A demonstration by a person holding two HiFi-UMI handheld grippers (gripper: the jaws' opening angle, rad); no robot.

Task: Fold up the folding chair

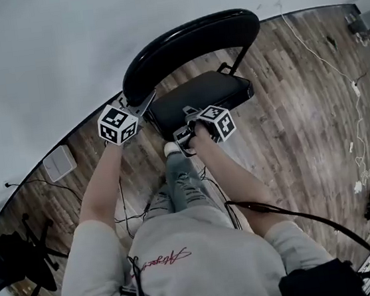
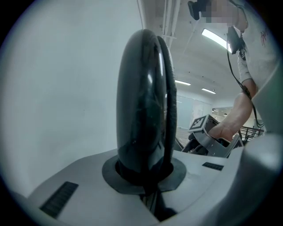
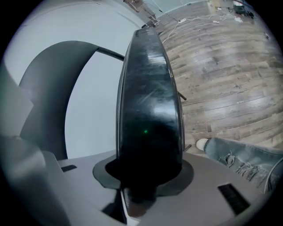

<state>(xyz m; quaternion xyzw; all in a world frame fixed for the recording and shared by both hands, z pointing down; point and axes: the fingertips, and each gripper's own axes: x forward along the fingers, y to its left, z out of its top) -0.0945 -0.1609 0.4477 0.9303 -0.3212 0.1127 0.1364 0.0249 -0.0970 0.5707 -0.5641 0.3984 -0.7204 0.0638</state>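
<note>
A black folding chair stands open against the white wall, its curved backrest [image 1: 188, 39] above the padded seat [image 1: 205, 94]. My left gripper [image 1: 138, 106] is shut on the left end of the backrest [image 2: 143, 101], which rises edge-on from between the jaws [image 2: 148, 176]. My right gripper [image 1: 187, 120] is at the seat's front edge. In the right gripper view the seat [image 3: 150, 110] stands edge-on, gripped deep between the jaws of the right gripper [image 3: 148, 176], and the backrest [image 3: 53, 88] arcs at the left.
Wooden floor [image 1: 301, 116] spreads to the right, with white cables [image 1: 336, 72] trailing across it. A white box [image 1: 58, 163] sits by the wall. A black stand [image 1: 24, 257] is at lower left. The person's jeans leg [image 1: 179, 185] and white shoe [image 1: 171, 149] are just below the seat.
</note>
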